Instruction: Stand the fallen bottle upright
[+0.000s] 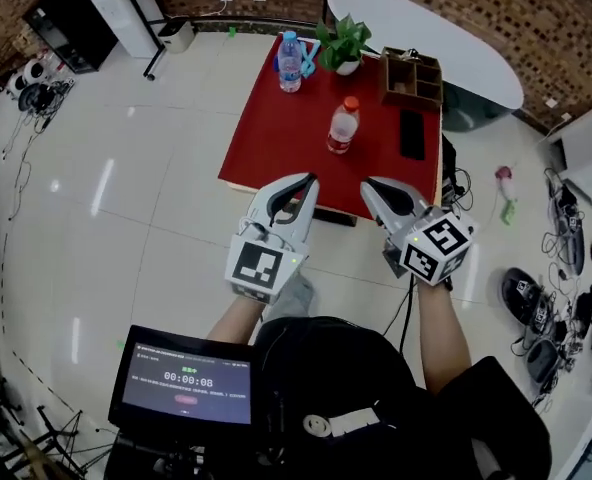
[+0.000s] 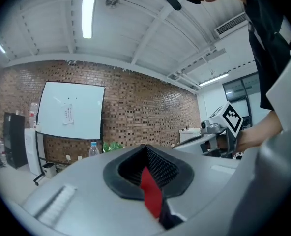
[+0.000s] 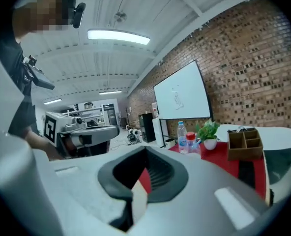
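Observation:
Two clear bottles stand upright on the red table (image 1: 276, 138). One has a red cap (image 1: 343, 126) and stands near the middle. The other has a blue cap (image 1: 290, 61) and stands at the far edge. No bottle lies on its side. My left gripper (image 1: 306, 181) and right gripper (image 1: 372, 186) hang side by side just short of the table's near edge, both shut with nothing in them. The right gripper view shows both bottles (image 3: 187, 140) far ahead past the shut jaws (image 3: 145, 173). In the left gripper view the jaws (image 2: 148, 167) meet, and the blue-capped bottle (image 2: 93, 149) shows small.
A potted plant (image 1: 344, 42), a wooden organiser (image 1: 412, 76) and a black phone (image 1: 412, 133) share the table's far and right side. A white oval table (image 1: 446, 38) stands behind. Cables and shoes litter the floor at right (image 1: 536, 308). A tablet (image 1: 188, 388) hangs at my chest.

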{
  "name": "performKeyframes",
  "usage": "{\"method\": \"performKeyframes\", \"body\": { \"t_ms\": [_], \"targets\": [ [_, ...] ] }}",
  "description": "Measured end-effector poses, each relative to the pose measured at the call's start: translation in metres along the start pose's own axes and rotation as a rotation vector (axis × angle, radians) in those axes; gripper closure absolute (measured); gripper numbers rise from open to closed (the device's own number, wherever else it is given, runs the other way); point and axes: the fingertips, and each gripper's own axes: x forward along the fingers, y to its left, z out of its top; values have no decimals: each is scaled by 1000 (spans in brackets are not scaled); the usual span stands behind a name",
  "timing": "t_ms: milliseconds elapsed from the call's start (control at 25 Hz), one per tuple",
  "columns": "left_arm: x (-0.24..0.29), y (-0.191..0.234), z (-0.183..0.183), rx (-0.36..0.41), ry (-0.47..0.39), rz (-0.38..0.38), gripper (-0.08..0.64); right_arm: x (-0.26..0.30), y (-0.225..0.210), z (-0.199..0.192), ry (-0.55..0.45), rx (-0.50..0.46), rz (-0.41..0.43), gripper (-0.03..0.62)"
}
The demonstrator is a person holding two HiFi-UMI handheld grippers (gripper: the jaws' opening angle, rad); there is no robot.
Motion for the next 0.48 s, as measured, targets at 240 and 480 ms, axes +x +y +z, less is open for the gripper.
{"method": "performKeyframes", "body": {
  "t_ms": [240, 480],
  "targets": [
    [-61, -102, 5, 22, 11, 21, 557, -91, 81, -33, -20, -40, 69, 589],
    [-108, -180, 15, 54, 27, 31, 557, -163, 140, -53, -39, -30, 89, 589]
  ]
}}
